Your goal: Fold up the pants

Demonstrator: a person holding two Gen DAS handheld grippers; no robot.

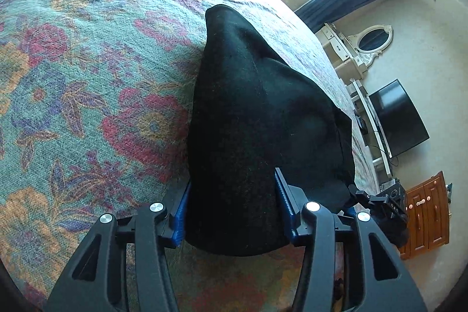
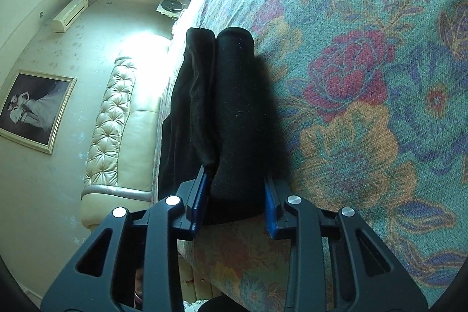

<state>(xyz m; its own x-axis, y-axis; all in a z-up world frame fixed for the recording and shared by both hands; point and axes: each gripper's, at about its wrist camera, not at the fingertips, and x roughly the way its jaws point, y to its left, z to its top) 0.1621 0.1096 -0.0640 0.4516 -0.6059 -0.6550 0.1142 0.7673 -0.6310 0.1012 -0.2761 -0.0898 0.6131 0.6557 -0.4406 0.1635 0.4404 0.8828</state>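
Note:
The black pants (image 1: 257, 113) lie folded on the floral bedspread (image 1: 87, 78). In the left wrist view my left gripper (image 1: 231, 212) has its blue-padded fingers (image 1: 285, 195) on either side of the near end of the pants, with fabric bunched between them. In the right wrist view my right gripper (image 2: 237, 201) holds the near end of the pants (image 2: 234, 107) between its blue fingers (image 2: 270, 212); the cloth stands up in two thick folds. My right gripper also shows at the left wrist view's lower right (image 1: 377, 203).
The bedspread (image 2: 365, 107) covers the bed. A dresser with an oval mirror (image 1: 374, 38), a TV (image 1: 397, 116) and a wooden cabinet (image 1: 427, 209) stand beyond the bed's right edge. A tufted headboard (image 2: 117, 113) and framed picture (image 2: 35, 110) are at the left.

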